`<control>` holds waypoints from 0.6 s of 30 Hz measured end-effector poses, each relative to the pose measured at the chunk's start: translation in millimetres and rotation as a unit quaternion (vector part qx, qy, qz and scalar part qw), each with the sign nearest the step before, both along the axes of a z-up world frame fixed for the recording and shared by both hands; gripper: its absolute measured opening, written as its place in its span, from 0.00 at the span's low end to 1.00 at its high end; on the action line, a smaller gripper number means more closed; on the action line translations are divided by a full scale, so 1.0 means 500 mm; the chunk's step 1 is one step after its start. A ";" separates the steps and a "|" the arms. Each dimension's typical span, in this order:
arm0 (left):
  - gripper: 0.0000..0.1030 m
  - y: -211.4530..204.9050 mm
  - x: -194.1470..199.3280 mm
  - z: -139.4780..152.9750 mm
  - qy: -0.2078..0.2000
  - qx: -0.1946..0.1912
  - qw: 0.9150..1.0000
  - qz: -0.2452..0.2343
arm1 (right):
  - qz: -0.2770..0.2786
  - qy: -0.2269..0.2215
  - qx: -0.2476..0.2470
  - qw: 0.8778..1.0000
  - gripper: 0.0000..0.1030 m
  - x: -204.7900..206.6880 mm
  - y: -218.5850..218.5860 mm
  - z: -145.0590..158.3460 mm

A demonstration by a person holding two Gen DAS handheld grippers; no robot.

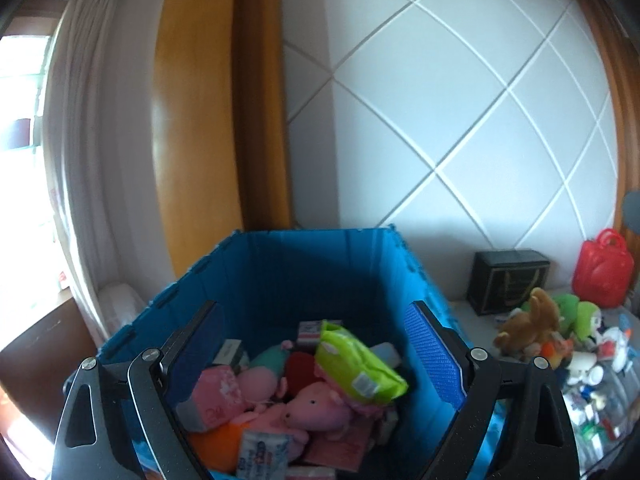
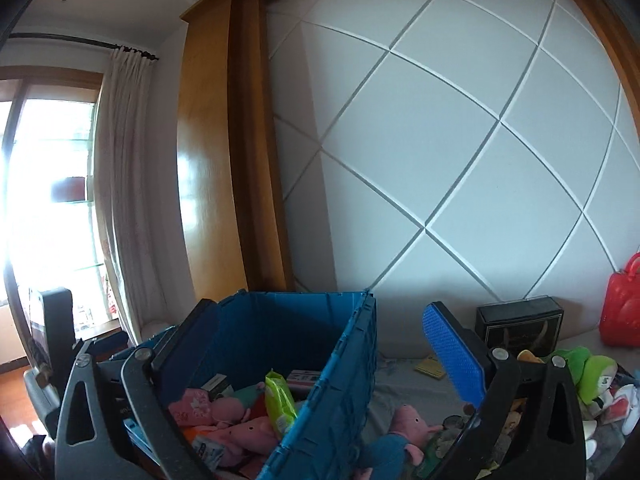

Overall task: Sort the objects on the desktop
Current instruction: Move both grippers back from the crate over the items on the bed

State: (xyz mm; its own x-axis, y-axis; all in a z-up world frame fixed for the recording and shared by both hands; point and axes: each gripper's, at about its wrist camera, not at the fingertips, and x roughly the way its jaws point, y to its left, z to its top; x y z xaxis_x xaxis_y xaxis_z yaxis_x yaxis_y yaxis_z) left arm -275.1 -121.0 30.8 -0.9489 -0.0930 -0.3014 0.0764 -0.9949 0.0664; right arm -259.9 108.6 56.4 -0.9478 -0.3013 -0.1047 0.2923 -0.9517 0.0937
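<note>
Crate (image 1: 320, 272), blue, sat at the desk's left end, already holding plush pigs and a green packet (image 1: 356, 364). Left gripper (image 1: 316, 360) hung over it, jaws wide, empty. Right gripper (image 2: 320, 364) likewise gaped, empty. We judged the pig plush (image 2: 404, 428) beside the crate the next pick; grip its body squarely.

open blue crate (image 1: 320, 272) w/ lime packet (image 1: 356, 364) atop pink plushies (image 1: 316, 404).

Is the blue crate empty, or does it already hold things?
Not empty. The blue crate holds pink plush toys, a green packet and small boxes, piled below its rim.
</note>
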 end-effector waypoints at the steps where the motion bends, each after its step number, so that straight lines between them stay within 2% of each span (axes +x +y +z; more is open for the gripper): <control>1: 0.90 0.031 0.001 -0.001 -0.001 -0.006 1.000 -0.015 | -0.026 -0.011 0.017 0.999 1.00 0.002 0.017 -0.018; 4: 0.90 0.122 0.007 -0.006 0.002 -0.022 0.998 -0.056 | -0.089 -0.052 0.053 0.993 1.00 0.003 0.082 -0.078; 6: 0.90 0.177 0.008 -0.012 0.002 -0.027 0.996 -0.079 | -0.118 -0.088 0.059 0.987 1.00 -0.001 0.146 -0.127; 10: 0.91 0.278 -0.011 -0.041 -0.006 -0.031 0.994 -0.104 | -0.184 -0.155 0.071 0.968 1.00 -0.009 0.309 -0.220; 16: 0.91 0.429 -0.064 -0.099 -0.039 -0.017 0.992 -0.118 | -0.220 -0.266 0.000 0.939 1.00 -0.004 0.617 -0.330; 18: 0.91 0.485 -0.071 -0.123 -0.047 -0.014 0.991 -0.125 | -0.210 -0.284 -0.001 0.935 1.00 -0.004 0.660 -0.351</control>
